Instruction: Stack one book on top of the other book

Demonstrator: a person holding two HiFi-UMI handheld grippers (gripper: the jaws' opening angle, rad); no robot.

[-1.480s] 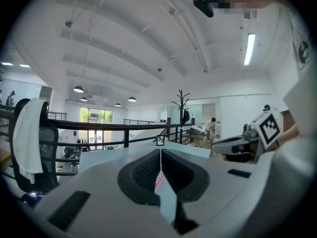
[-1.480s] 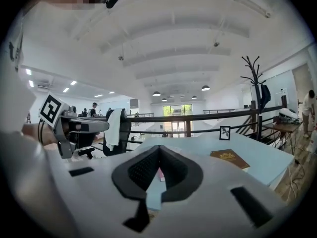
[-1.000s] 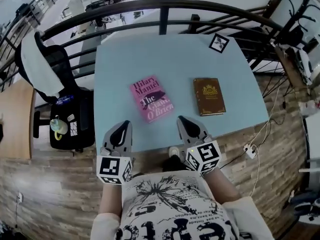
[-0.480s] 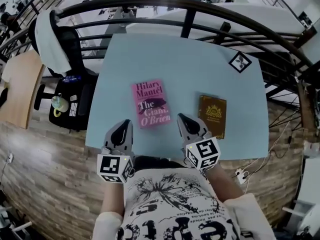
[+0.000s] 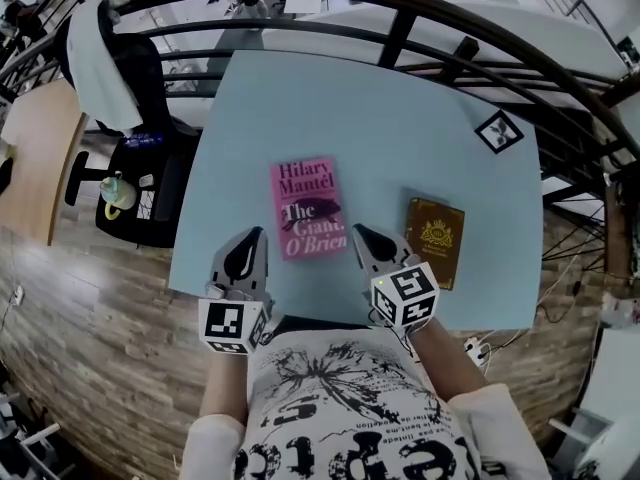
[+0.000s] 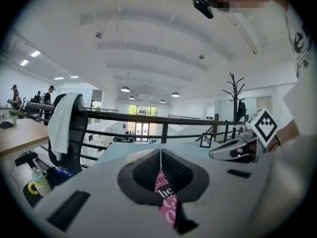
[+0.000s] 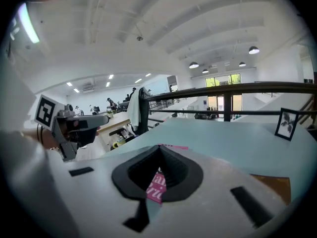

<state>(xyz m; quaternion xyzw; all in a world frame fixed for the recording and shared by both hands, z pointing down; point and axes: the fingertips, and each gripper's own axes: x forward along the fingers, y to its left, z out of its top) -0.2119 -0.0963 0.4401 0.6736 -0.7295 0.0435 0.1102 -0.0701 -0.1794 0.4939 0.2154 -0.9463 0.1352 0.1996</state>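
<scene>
A pink paperback book (image 5: 309, 207) lies flat in the middle of the pale blue table (image 5: 350, 98). A smaller brown book (image 5: 436, 241) with a gold emblem lies to its right, apart from it. My left gripper (image 5: 253, 234) hovers over the table's near edge, just left of the pink book's near corner, shut and empty. My right gripper (image 5: 358, 232) hangs between the two books near the front edge, also shut with nothing in it. The pink book (image 6: 167, 202) shows through the left jaws' gap and the pink book (image 7: 155, 186) through the right jaws' gap.
A black railing (image 5: 400, 28) curves behind the table. A small framed picture (image 5: 498, 131) stands at the far right corner. A black office chair (image 5: 130, 98) with a white cloth over it and a trolley with a mug (image 5: 117, 196) stand left of the table.
Both grippers have moved forward and lower, from before the table's front edge to over it, closer to the books. The head view has shifted. Both jaws stay shut.
</scene>
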